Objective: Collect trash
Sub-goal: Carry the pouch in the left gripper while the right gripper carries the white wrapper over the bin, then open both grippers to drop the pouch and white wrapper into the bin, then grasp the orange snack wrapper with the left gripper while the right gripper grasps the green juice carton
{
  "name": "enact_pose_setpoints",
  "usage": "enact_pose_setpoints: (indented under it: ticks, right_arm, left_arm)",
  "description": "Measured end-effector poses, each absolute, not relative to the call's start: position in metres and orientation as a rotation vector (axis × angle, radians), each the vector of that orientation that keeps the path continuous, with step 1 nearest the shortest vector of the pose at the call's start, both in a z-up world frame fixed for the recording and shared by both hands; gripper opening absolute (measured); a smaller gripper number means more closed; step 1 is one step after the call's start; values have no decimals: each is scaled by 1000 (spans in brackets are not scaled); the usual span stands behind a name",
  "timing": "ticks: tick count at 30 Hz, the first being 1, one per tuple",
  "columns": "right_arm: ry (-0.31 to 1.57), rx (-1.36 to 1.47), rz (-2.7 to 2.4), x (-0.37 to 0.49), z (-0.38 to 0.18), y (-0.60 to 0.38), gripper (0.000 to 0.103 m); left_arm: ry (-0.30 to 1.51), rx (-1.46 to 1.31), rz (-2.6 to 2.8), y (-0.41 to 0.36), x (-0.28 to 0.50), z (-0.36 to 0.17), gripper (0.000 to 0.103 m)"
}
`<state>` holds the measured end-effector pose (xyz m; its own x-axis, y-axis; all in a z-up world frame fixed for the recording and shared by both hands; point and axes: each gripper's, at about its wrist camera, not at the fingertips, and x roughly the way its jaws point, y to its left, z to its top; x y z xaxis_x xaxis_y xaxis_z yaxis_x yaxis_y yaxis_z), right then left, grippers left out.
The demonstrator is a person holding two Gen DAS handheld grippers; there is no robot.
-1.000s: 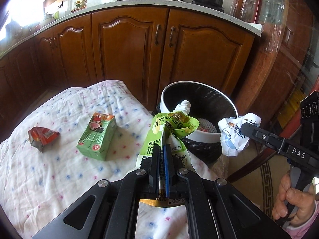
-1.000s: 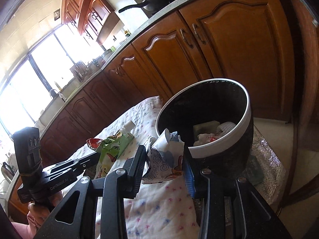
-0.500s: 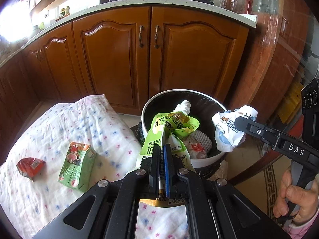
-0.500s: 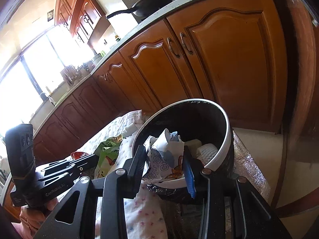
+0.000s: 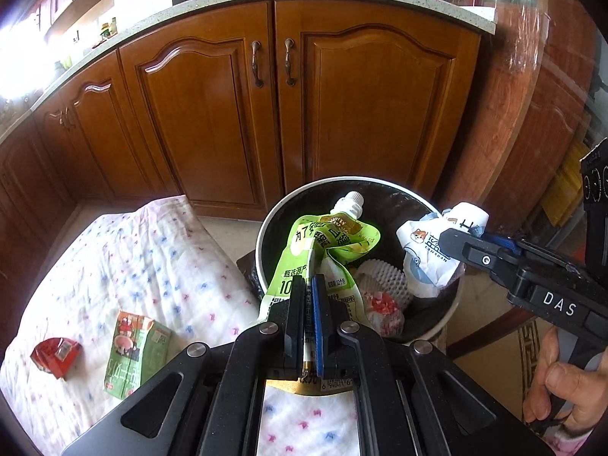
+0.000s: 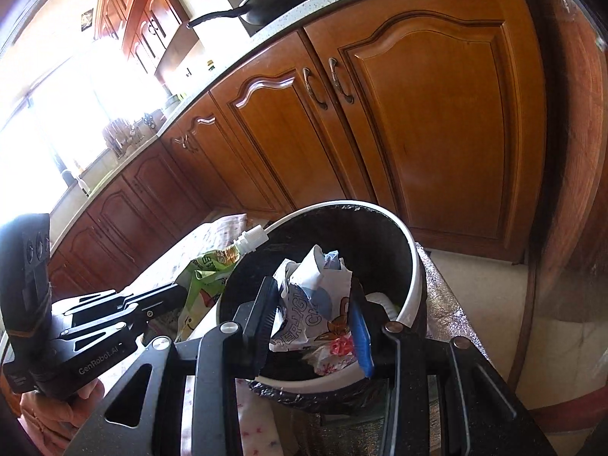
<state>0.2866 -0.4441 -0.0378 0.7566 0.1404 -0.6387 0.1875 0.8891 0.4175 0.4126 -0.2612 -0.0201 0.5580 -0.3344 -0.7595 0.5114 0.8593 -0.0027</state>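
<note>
From the left wrist, the left gripper (image 5: 309,292) is pinching a green spout pouch (image 5: 323,243) tight over the rim of the trash bin (image 5: 266,224), while a green carton (image 5: 133,345) and red wrapper (image 5: 56,351) are lying on the cloth (image 5: 152,250). From the right wrist, the right gripper (image 6: 313,326) is clamping a crumpled white wrapper (image 6: 313,300) above the bin's mouth

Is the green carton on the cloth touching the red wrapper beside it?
Apart. The left wrist view shows bare cloth between the green carton and the red wrapper.
</note>
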Motion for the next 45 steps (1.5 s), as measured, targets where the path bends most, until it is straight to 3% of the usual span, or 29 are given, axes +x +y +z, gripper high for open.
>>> enact_pose_setpoints:
  ticks: [17,19,21,23,27,31,38,45]
  right_arm:
    - [795,453,-41,315,-50,-453,38]
    - [804,446,-42,318,-51,-452,42]
    - [813,447,-43,320,-53,-452,53]
    - [815,455,-53,320,-54,-453,56]
    - [792,475,-66,312,-51,-455,66]
    - [762,489,-64,303,-44,-452,69]
    - [694,528,-32,281,-34,-429,92]
    - [680,559,16,265,-35,-390,93]
  left_arm:
    - [902,300,-524,-299,436,-33,3]
    - [915,281,-533,-298,438,-32,8]
    - [905,265,-533,-293,435,-27,27]
    - [879,261,-520,-289,432,-22,34]
    - [869,227,-507,-275,423,-19,38]
    - [866,190,-488,-254,412,-19,39]
    - [875,85,-433,-202,389,-20,46]
    - [895,-19,-359,-140,360,-29,47]
